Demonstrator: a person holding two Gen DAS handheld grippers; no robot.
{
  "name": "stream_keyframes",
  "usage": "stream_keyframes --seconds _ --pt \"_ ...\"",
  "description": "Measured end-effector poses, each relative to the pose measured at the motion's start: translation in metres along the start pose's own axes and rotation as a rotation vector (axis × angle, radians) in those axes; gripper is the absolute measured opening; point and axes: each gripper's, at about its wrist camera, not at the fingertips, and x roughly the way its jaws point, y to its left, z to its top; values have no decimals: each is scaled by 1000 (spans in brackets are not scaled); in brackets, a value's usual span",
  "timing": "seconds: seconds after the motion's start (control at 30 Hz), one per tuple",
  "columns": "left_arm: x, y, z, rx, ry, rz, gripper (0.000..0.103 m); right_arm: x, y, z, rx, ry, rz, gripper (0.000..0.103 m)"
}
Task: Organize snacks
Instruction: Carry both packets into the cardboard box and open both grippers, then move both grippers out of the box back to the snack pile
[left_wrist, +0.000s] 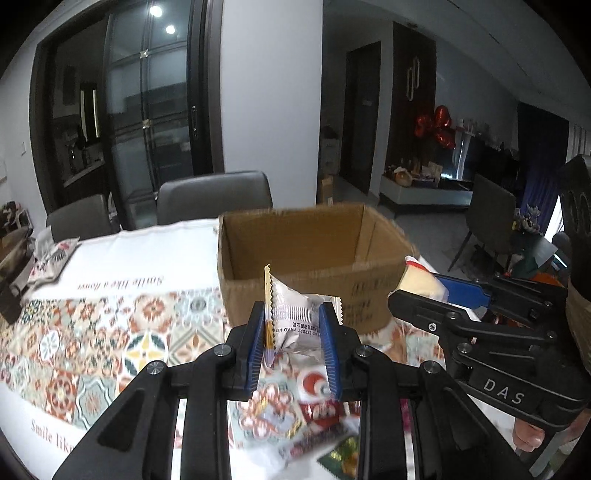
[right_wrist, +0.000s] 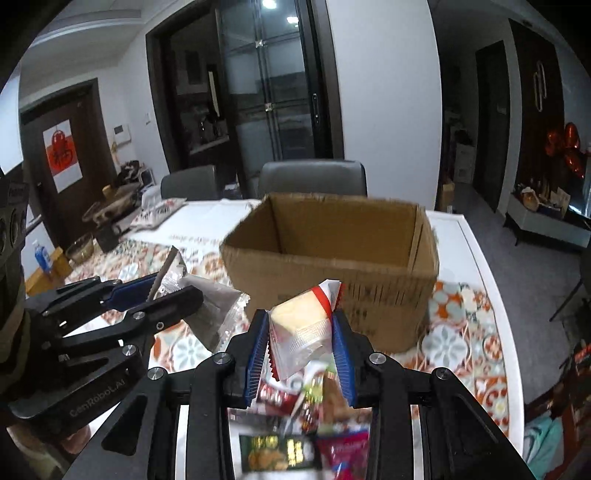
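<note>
Your left tool (left_wrist: 293, 334) is pinching a silver-white snack packet (left_wrist: 291, 317) between its blue pads. Your right tool (right_wrist: 301, 341) is pinching a clear-wrapped yellow snack with a red-and-white end (right_wrist: 304, 317). Both packets are held clear of the desk (left_wrist: 122, 251), which carries a patterned tile-print cloth.

The open cardboard box (left_wrist: 314, 254) stands on the desk at 12 o'clock from both tools, just beyond the held packets. What shows of its interior, the far and side walls, is bare. The floor of the box is hidden behind the near wall, so you cannot tell whether any snacks are already inside.

In the left wrist view, the right tool (left_wrist: 417, 295) sits at 3 o'clock with its yellow snack (left_wrist: 419, 278) near the right corner of the box. In the right wrist view, the left tool (right_wrist: 166, 291) sits at 9 o'clock with its silver packet (right_wrist: 210, 306).

A pile of loose snack packets (right_wrist: 295, 424) lies on the desk at 6 o'clock, below the right tool. It is blurred, so no count is possible.

Judged status: two packets are picked and not yet deposited. Remaining work is to release both into the box, then clear the pile.
</note>
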Motion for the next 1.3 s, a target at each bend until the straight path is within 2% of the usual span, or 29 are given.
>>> stream_keyframes --seconds 0.23,0.4,0.53,0.67,0.77,0.8,0.83,0.9,0.93,1.1,1.3 --pt "18 6 39 25 -23 -6 29 10 -14 46 13 -14 -1 35" --pt "38 11 62 24 -19 -9 29 27 -25 66 17 4 -14 35" --pt "56 14 76 26 1 5 29 42 -32 79 13 27 -37 36" --pt "79 18 86 16 60 3 29 54 -40 87 8 46 -50 36" --pt "92 19 88 5 104 0 35 65 -45 91 14 72 -51 37" --pt "94 21 88 4 106 16 43 68 -45 92 13 80 -49 38" --pt "94 22 88 -2 103 32 50 71 -46 93 12 87 -52 46" --pt "92 26 85 -17 106 45 52 74 -48 92 13 95 -86 58" --pt "90 26 85 -18 107 40 54 74 -49 91 11 93 -99 60" --pt "64 24 76 -12 65 84 69 67 -51 86 16 100 -105 62" --pt "26 17 61 9 -10 131 74 40 -43 71 10 58 -107 62"
